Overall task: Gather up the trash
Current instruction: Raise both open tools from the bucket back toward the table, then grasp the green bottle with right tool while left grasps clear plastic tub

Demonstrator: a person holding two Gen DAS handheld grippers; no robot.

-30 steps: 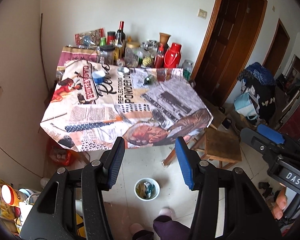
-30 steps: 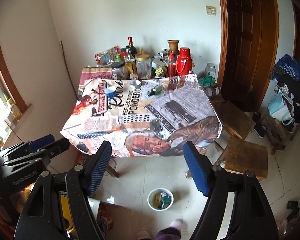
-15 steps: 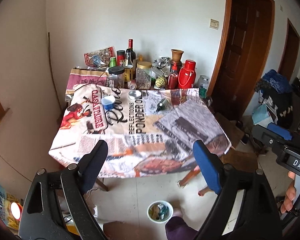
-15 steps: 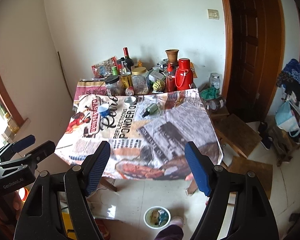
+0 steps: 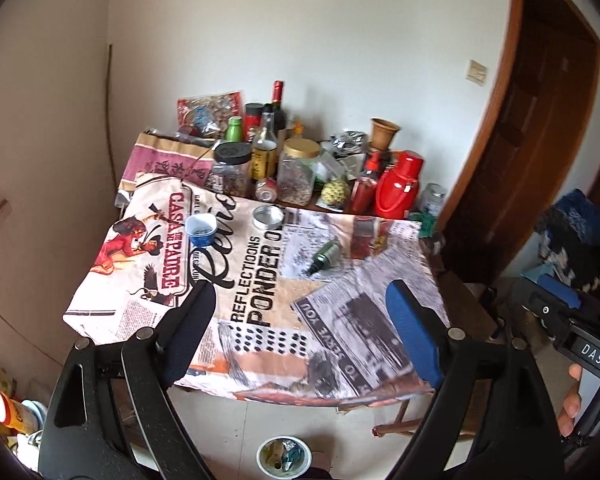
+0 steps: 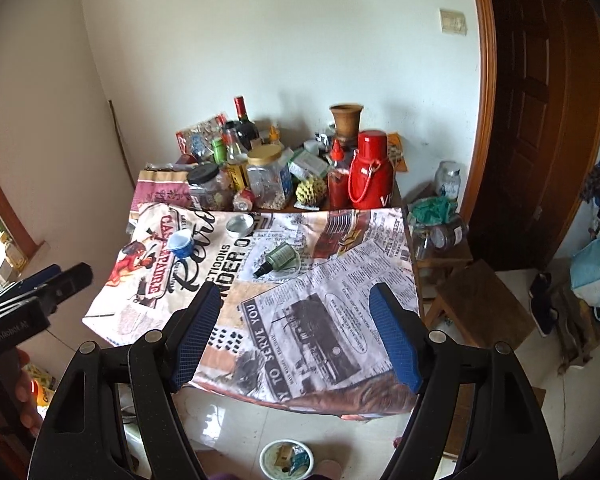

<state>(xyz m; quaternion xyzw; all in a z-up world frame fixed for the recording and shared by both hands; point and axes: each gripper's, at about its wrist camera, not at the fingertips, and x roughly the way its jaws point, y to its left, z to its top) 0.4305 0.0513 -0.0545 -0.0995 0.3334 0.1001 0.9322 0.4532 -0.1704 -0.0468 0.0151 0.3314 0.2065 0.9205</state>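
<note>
On the newspaper-print tablecloth (image 5: 260, 300) lie a blue cup (image 5: 199, 230) (image 6: 181, 243), a round silver tin lid (image 5: 267, 216) (image 6: 240, 224) and a small green bottle on its side (image 5: 323, 257) (image 6: 276, 258). A white bowl of scraps (image 5: 284, 456) (image 6: 287, 458) sits on the floor below the table's near edge. My left gripper (image 5: 296, 332) is open and empty above the near edge. My right gripper (image 6: 296, 328) is open and empty too, held beside it.
Bottles, jars, a red thermos (image 6: 370, 172) and a clay vase (image 6: 345, 120) crowd the table's far side against the wall. Wooden stools (image 6: 476, 300) stand to the right near a dark door (image 6: 540, 100). Bags and packages lie on the floor at the left.
Both grippers have risen and moved toward the table; the tabletop now fills more of each view. The left jaws have opened wider.
</note>
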